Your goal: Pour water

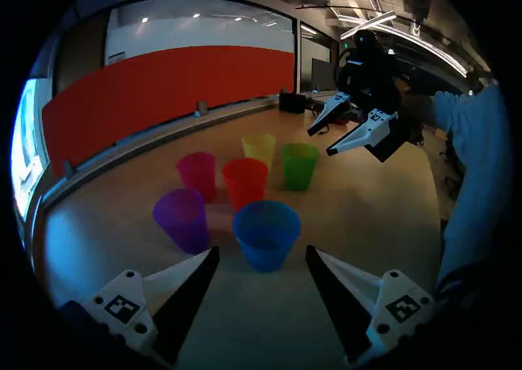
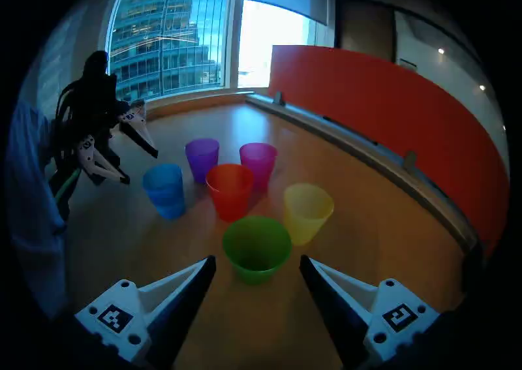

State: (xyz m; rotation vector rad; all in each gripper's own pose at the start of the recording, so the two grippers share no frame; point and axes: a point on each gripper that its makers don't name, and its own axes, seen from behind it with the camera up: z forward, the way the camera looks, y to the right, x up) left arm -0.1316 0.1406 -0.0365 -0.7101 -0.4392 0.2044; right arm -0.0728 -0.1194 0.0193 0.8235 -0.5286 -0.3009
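Note:
Several plastic cups stand upright in a cluster on a wooden table (image 1: 372, 207). My left gripper (image 1: 261, 252) is open, just short of the blue cup (image 1: 266, 233), which sits in line with the gap between its fingers. The purple cup (image 1: 183, 218) is left of it, with the orange cup (image 1: 245, 182) behind. My right gripper (image 2: 256, 260) is open, with the green cup (image 2: 257, 247) right in front of its fingers. The yellow cup (image 2: 307, 212), orange cup (image 2: 230, 190) and magenta cup (image 2: 258, 163) stand beyond. Neither gripper touches a cup. I cannot tell whether any cup holds water.
Each gripper appears across the cluster from the other: the right gripper (image 1: 318, 143) hangs above the table near the green cup (image 1: 299, 165), and the left gripper (image 2: 141, 168) is beside the blue cup (image 2: 164, 189). A light sleeve (image 1: 476, 174) is at the right. A red wall panel (image 1: 163, 89) runs along the table's far edge.

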